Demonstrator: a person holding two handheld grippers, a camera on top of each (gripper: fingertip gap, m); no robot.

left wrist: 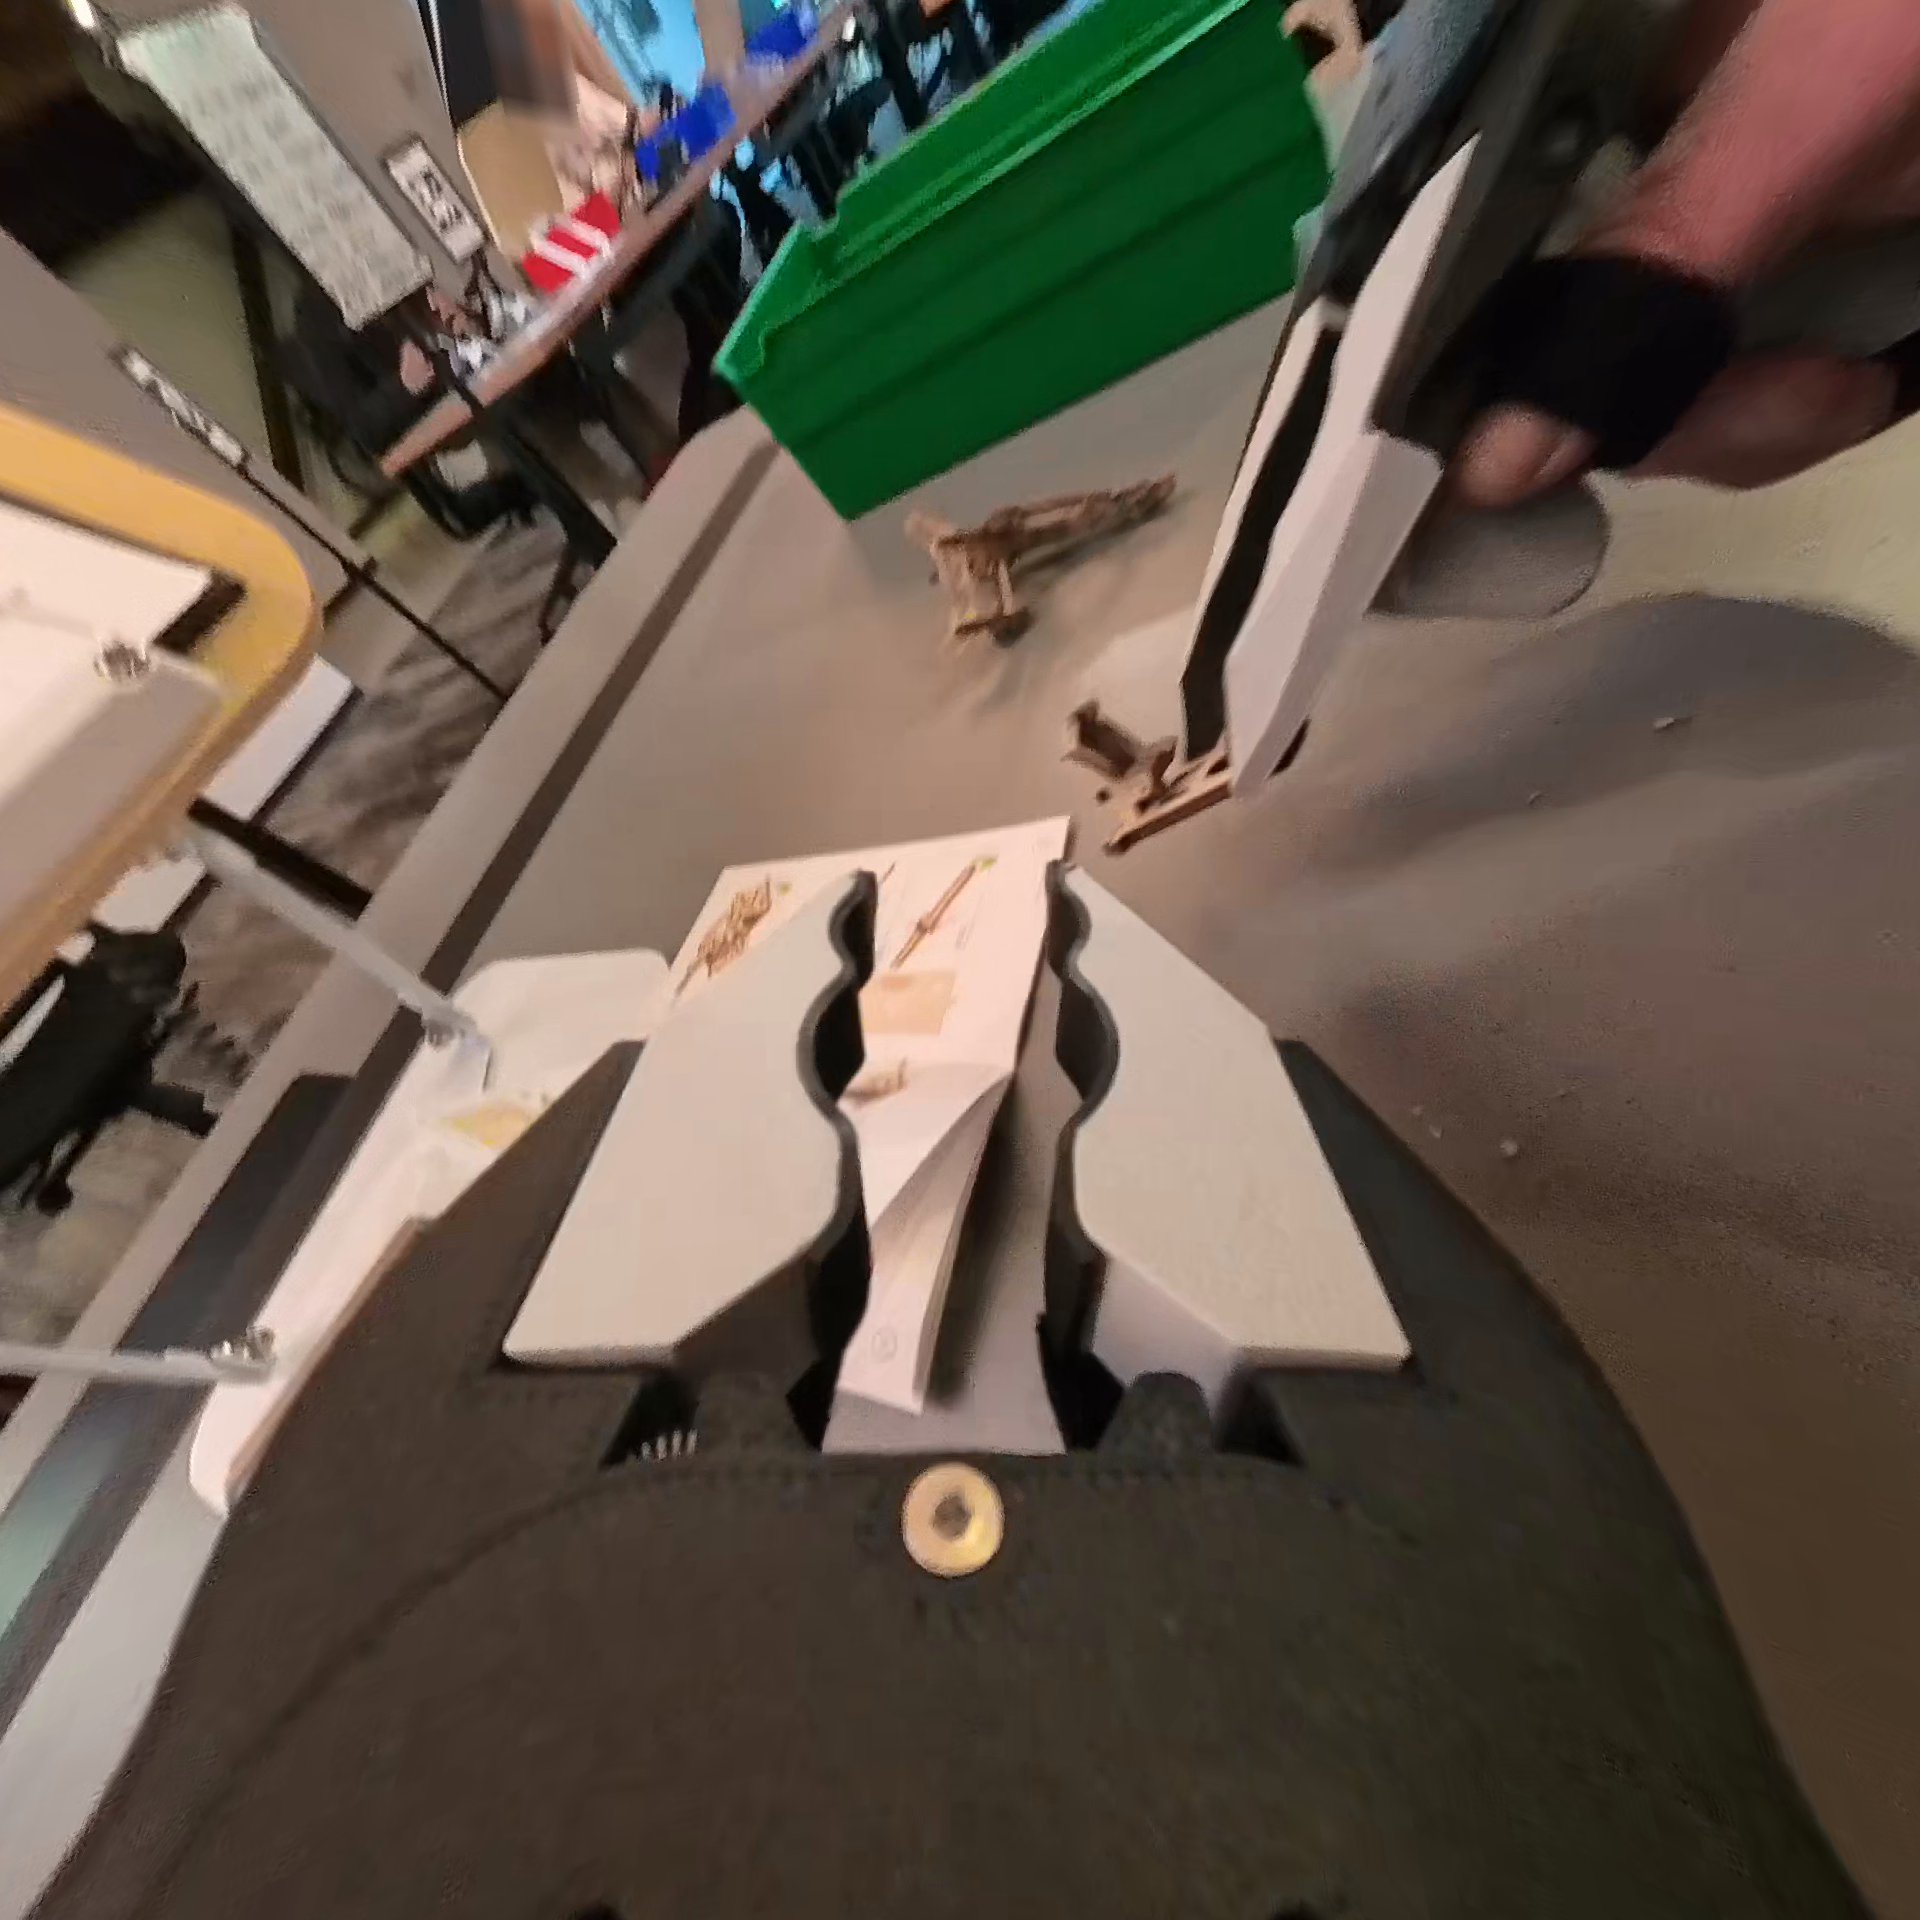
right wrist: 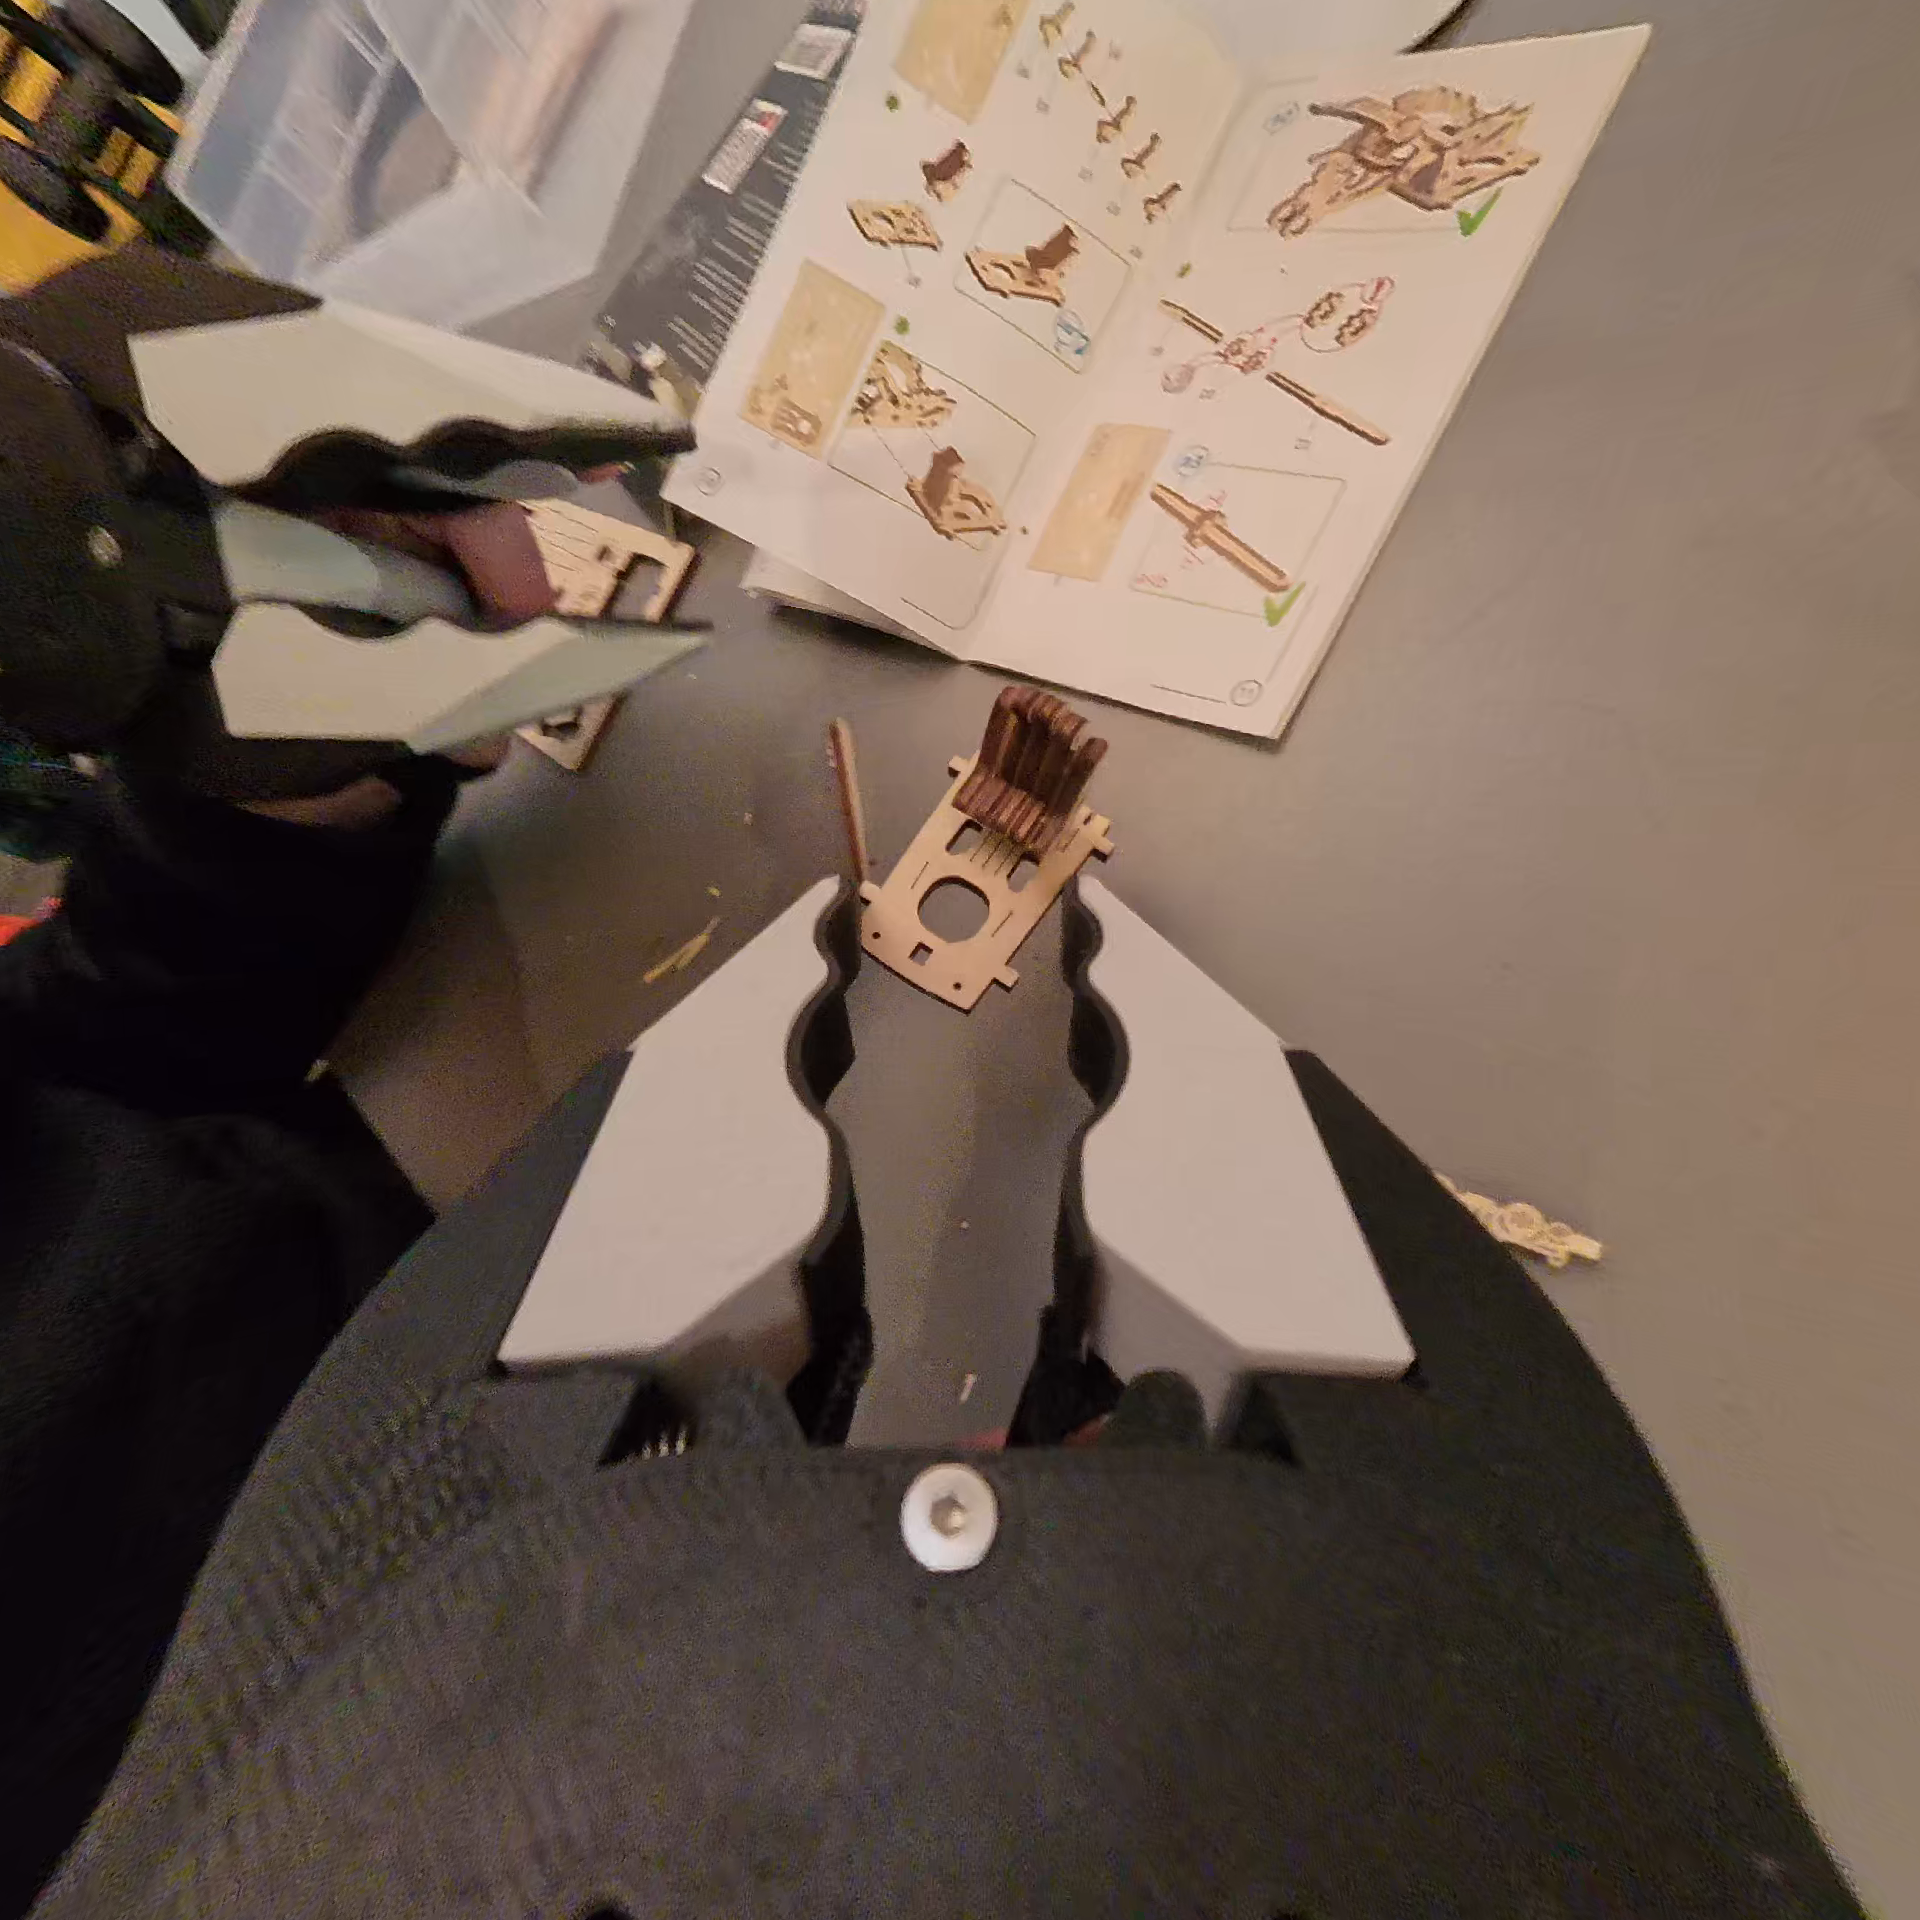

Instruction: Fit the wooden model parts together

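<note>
A small wooden plate with a dark slatted seat [right wrist: 982, 883] lies on the grey table [right wrist: 1558, 831]. My right gripper [right wrist: 961, 894] is open, and its fingertips [right wrist: 831, 914] flank the plate's near end. It also shows in the left wrist view [left wrist: 1231, 764], tips at the same part [left wrist: 1143, 790]. A thin wooden stick [right wrist: 847, 790] lies just left of the plate. My left gripper [left wrist: 961, 883] is open and empty above the instruction booklet [left wrist: 935, 997]. In the right wrist view it [right wrist: 696, 530] hovers over a flat wooden sheet [right wrist: 613, 571]. A larger wooden assembly [left wrist: 1029, 551] lies farther off.
The open booklet [right wrist: 1143, 343] lies beyond the plate. A clear plastic box [right wrist: 416, 135] stands at the far left. A green bin [left wrist: 1018, 239] stands at the table's far end. A wooden scrap [right wrist: 1527, 1231] lies at the right. A white container [left wrist: 540, 997] sits near the table's left edge. The wooden scrap [right wrist: 1527, 1231] is about 9 cm from my right fingertips and 20 cm from my left.
</note>
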